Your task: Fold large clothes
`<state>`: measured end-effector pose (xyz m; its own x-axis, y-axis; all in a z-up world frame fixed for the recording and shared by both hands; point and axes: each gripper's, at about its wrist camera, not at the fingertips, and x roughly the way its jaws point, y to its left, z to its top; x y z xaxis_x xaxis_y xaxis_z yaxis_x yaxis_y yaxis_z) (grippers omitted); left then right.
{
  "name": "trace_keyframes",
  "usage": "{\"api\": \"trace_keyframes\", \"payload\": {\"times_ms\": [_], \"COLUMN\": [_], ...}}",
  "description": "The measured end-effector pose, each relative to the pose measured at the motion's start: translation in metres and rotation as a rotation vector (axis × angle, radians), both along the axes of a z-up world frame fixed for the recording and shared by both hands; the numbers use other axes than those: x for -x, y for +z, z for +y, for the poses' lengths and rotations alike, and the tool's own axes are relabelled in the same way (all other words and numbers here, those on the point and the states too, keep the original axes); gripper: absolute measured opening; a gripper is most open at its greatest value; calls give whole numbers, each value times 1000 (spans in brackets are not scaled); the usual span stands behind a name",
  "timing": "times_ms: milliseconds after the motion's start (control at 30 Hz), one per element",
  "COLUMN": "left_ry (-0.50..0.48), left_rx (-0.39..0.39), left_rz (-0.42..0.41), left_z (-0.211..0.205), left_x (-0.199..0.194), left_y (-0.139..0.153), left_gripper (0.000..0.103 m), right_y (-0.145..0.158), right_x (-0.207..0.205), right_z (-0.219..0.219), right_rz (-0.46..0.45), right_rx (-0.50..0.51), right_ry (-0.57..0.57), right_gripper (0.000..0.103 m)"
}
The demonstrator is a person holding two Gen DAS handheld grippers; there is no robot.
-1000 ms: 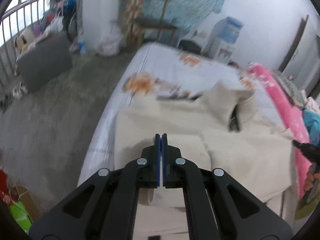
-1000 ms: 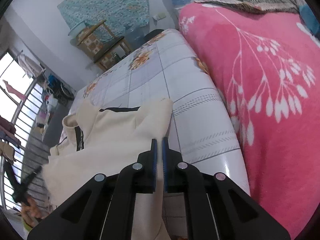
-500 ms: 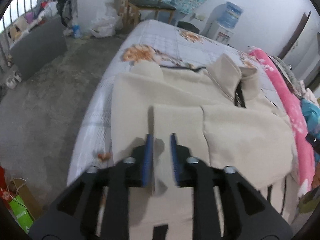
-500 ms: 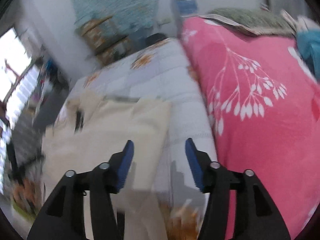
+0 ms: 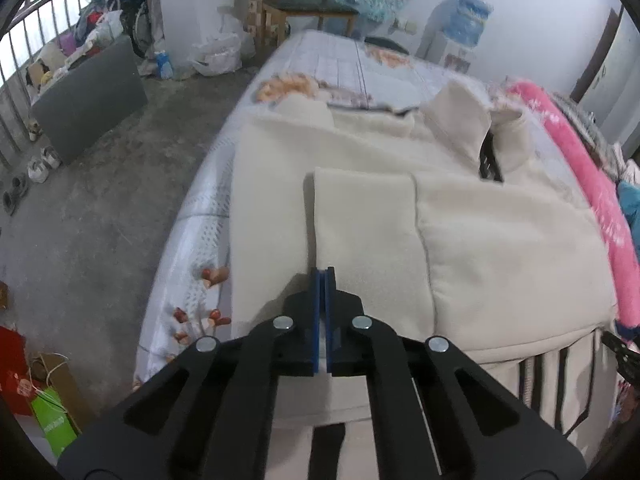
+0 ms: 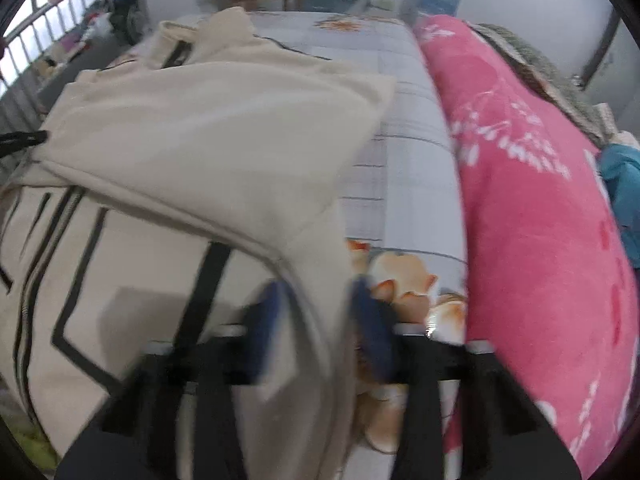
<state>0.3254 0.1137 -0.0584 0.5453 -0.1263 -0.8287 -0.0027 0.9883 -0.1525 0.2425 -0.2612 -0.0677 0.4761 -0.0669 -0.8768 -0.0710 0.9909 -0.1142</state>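
Note:
A cream fleece jacket (image 5: 500, 248) lies spread on the bed (image 5: 344, 64), collar (image 5: 460, 120) at the far end, with one sleeve (image 5: 360, 208) folded in over the body. My left gripper (image 5: 324, 272) is shut on that sleeve's near left edge. In the right wrist view the jacket (image 6: 208, 128) has a folded layer over a panel with black stripes (image 6: 80, 260). My right gripper (image 6: 318, 312) is blurred. Its jaws are closing around the jacket's right-hand edge, which runs between the pads with a gap still showing.
A pink blanket (image 6: 540, 200) lies along the bed's right side, close to the right gripper. Left of the bed is bare concrete floor with a grey board (image 5: 88, 96), shoes and a green bag (image 5: 56, 420). A wooden chair (image 5: 312, 8) and a water dispenser (image 5: 464, 20) stand beyond.
The left gripper opened over the folded sleeve, then shut again and sank slightly. The right gripper let go of the cloth, opened wide, swung along the jacket's right edge while rolling, and is narrowing.

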Motion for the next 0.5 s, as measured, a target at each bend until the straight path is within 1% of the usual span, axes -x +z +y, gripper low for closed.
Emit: {"api": "trace_keyframes", "payload": {"times_ms": [67, 100, 133, 167, 267, 333, 367, 400, 433, 467, 500], "left_ry": [13, 15, 16, 13, 1, -8, -11, -13, -16, -18, -19], "left_rx": [24, 33, 36, 20, 4, -25, -41, -49, -55, -57, -57], "left_rz": [-32, -34, -31, -16, 28, 3, -1, -2, -5, -7, -8], "left_z": [5, 7, 7, 6, 3, 0, -2, -3, -4, -4, -4], "left_x": [7, 7, 8, 8, 4, 8, 9, 10, 10, 11, 11], "left_y": [12, 14, 14, 8, -12, -12, -12, -12, -12, -12, -12], "left_gripper": [1, 1, 1, 1, 2, 2, 2, 2, 2, 2, 2], "right_y": [9, 12, 14, 14, 1, -2, 0, 3, 8, 10, 16], "right_x": [2, 3, 4, 5, -1, 0, 1, 2, 3, 6, 9], "right_z": [-8, -9, -11, -13, -13, -10, -9, -9, -11, -14, -19], "right_rz": [-35, -48, -60, -65, -52, -60, -61, -51, -38, -35, -23], "right_rx": [-39, -46, -51, -48, 17, 55, 66, 76, 77, 71, 44], "right_ry": [-40, -51, -62, -73, -91, -88, -87, -87, -79, -76, -72], "right_gripper": [10, 10, 10, 10, 10, 12, 20, 25, 27, 36, 46]}}
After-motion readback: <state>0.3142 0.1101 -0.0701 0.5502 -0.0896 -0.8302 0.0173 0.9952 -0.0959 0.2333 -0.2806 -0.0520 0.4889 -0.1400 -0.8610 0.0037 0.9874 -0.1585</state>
